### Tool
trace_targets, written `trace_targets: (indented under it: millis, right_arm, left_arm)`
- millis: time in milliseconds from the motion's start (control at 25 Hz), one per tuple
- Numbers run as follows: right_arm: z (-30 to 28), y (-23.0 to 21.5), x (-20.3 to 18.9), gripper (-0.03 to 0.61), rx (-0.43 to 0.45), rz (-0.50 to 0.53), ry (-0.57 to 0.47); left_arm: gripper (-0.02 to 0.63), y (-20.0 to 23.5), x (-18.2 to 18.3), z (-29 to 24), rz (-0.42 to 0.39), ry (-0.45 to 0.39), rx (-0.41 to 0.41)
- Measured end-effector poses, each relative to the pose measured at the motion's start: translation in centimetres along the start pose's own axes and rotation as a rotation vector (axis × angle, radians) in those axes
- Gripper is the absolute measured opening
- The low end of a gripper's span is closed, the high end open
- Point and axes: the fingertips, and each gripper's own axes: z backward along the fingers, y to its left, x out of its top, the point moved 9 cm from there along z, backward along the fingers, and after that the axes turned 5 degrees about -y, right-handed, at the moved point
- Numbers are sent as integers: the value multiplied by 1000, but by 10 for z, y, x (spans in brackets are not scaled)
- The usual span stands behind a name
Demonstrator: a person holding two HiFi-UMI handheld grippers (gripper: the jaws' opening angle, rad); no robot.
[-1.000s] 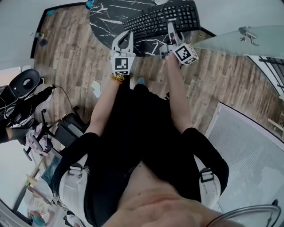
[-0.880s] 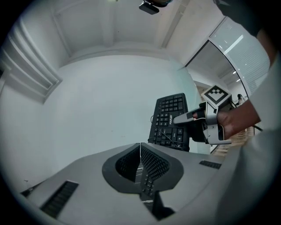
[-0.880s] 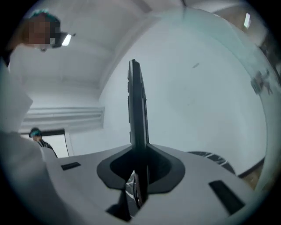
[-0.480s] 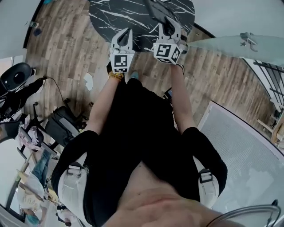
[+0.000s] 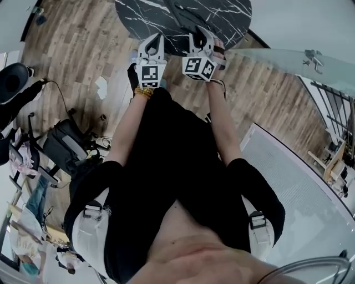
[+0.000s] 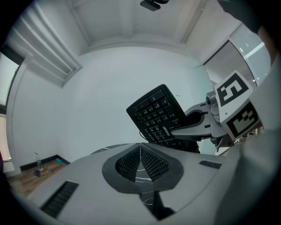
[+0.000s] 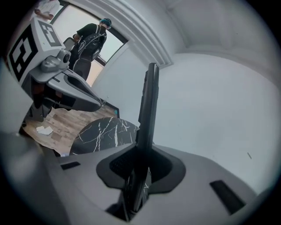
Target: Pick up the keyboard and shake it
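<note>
The black keyboard (image 7: 148,110) stands on edge between the jaws of my right gripper (image 7: 139,171), which is shut on it. Those jaws have just been opening slightly, with the keyboard still clamped between them. From the left gripper view, the keyboard (image 6: 158,116) shows its keys, held off the table by the right gripper (image 6: 186,129). In the head view it is a dark shape (image 5: 186,16) above the right gripper (image 5: 202,36). My left gripper (image 5: 152,44) hangs just left of it, shut with nothing between its pads (image 6: 140,151), and apart from the keyboard.
A round black marble table (image 5: 150,11) lies just beyond both grippers. On the wooden floor at the left sit a black bag (image 5: 66,147) and cables. A pale glass surface (image 5: 288,55) and a light mat (image 5: 299,183) are at the right. A person (image 7: 90,41) stands far off.
The keyboard showed its keys upward near the table; now it is rolled onto its edge. The right gripper has rolled over and both grippers have come nearer my body.
</note>
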Motion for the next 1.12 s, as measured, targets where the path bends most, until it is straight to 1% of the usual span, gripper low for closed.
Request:
trace_targets:
  millis: [160,360,520,640,720,800,880,960,1040,1120]
  right_arm:
    - [5,-15,4,78,-75,-26,-15]
    - [31,-72,1,80,-208,-38,-20]
    - [55,-115,0,77,-322,-16,-13]
    - [63,-130,-5,74,-358,17,4]
    - [59,-131,-10,74,-353,34,19]
    - [52,-120,-14,75,-325,33,36]
    - [43,-103,-16,75,-276,15,45]
    - [33,-84,-18,77,-221,-3,48]
    - [23,-62,-19,80,-159,-5,51]
    - [13,-40,-18,81,-101,5,51]
  left_arm:
    - [14,6,20,-6,-36,-40,-32]
    - [15,-8,45,-22,-76,-84,-94]
    - [14,-24,58,-33,-86,-109,-140]
    - [14,-35,60,-38,-86,-111,-167]
    - [15,-38,59,-40,-86,-109,-176]
    - [15,-38,55,-38,-81,-100,-180]
    - [15,-38,48,-34,-78,-88,-176]
    - [14,-37,42,-30,-93,-78,-171]
    - [14,-35,36,-25,-109,-67,-166]
    - [15,-29,29,-21,-103,-51,-149]
